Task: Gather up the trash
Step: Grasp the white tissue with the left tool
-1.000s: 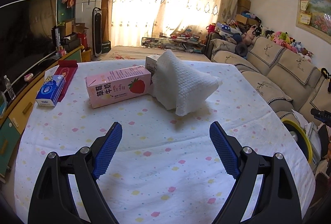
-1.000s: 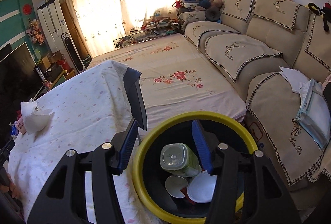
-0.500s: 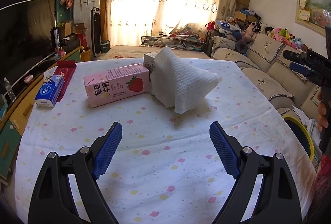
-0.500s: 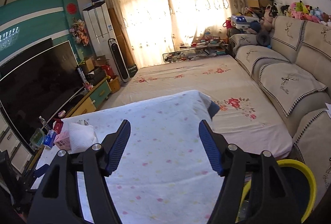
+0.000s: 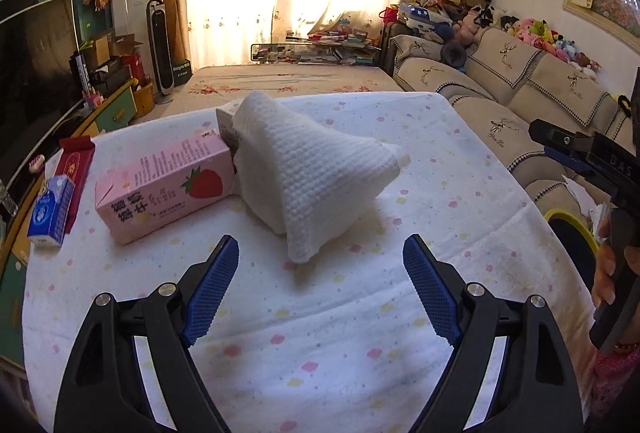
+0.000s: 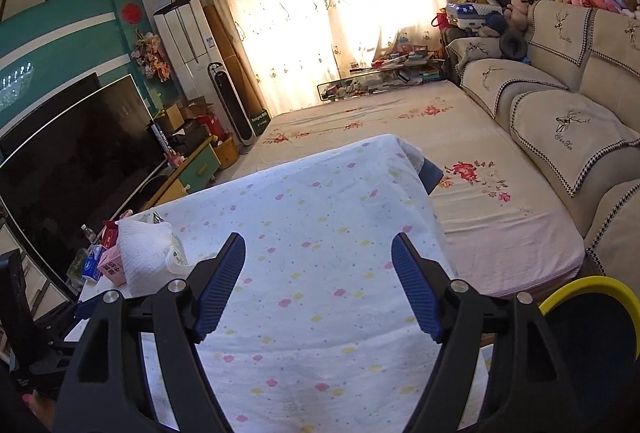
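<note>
While left tongs [image 5: 320, 265] neared paper towel [image 5: 316, 177], right tongs [image 6: 318, 265] left bin [image 6: 588, 287].

Tablecloth [image 5: 440, 193]: white, scattered pink and yellow spots. Paper towel [image 5: 320, 173]: white, waffle-embossed. Milk carton [image 5: 168, 189]: pink, red strawberry print. Small carton [image 5: 50, 213], far left: blue and white. Bin [image 6: 592, 285] rim, near right: yellow, black inside. Gripper pads [image 5: 212, 281]: blue, ribbed.
</note>
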A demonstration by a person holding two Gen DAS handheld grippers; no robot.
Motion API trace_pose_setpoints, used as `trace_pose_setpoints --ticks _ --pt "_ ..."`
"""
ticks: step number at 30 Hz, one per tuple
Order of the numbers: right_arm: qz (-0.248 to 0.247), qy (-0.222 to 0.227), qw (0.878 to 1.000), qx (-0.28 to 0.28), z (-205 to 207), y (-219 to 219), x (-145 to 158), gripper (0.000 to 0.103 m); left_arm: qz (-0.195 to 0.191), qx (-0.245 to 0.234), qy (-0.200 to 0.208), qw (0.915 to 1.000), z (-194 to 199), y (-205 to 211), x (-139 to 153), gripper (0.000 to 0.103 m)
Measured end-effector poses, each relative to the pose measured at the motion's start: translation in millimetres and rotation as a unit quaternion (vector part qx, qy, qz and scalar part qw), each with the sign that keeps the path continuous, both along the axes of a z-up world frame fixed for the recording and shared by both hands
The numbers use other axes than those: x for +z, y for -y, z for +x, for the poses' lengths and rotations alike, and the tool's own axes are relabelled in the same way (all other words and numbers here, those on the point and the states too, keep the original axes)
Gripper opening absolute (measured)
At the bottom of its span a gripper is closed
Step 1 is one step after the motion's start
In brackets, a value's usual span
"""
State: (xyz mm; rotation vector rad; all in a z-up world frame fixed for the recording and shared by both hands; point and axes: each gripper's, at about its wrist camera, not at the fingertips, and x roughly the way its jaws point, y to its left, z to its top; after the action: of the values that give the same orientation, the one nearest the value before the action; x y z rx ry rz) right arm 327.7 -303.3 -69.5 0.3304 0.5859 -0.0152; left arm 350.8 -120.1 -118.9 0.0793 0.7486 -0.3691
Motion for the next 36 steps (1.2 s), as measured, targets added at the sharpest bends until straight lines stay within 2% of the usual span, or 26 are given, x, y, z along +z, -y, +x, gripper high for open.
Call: trace_pose_setpoints --ticks 3,6,12,14,17,20,29,36 --pt "0.007 -0.006 1.000 0.006 1.4 -0.8 -1.3 0.072 0.018 0.006 0.010 0.9998 12.3 10.2 3.0 0.083" --pt "0.006 -0.012 1.000 0.012 2.7 -4.5 -3.9 0.072 0.019 0.011 0.013 0.9997 20.4 13.7 5.0 0.080" --pt "-0.001 -0.016 1.000 0.018 4.7 -9.3 -5.7 0.072 0.019 -0.003 0.004 0.9998 31.2 21.7 -1.1 0.048" --pt "-0.002 -0.017 1.000 0.015 5.1 -9.3 -6.2 0.072 0.017 -0.004 0.002 0.9999 30.0 20.5 -3.0 0.027" --pt "0.000 -0.022 1.000 0.013 6.0 -8.4 -8.5 0.072 0.016 0.001 0.012 0.9998 21.8 14.6 -0.2 0.011" --pt "-0.002 -0.026 1.000 0.012 7.1 -8.7 -9.8 0.072 0.012 0.003 0.023 0.9996 7.9 9.0 7.6 0.006" --pt "-0.001 -0.023 1.000 0.009 6.6 -7.0 -9.6 0.072 0.009 -0.012 0.056 0.9983 -65.0 -14.1 46.6 0.006" --pt "-0.002 -0.013 1.000 0.003 2.6 -4.6 -5.4 0.072 0.011 -0.002 0.084 0.9964 -127.4 -38.7 86.5 0.006"
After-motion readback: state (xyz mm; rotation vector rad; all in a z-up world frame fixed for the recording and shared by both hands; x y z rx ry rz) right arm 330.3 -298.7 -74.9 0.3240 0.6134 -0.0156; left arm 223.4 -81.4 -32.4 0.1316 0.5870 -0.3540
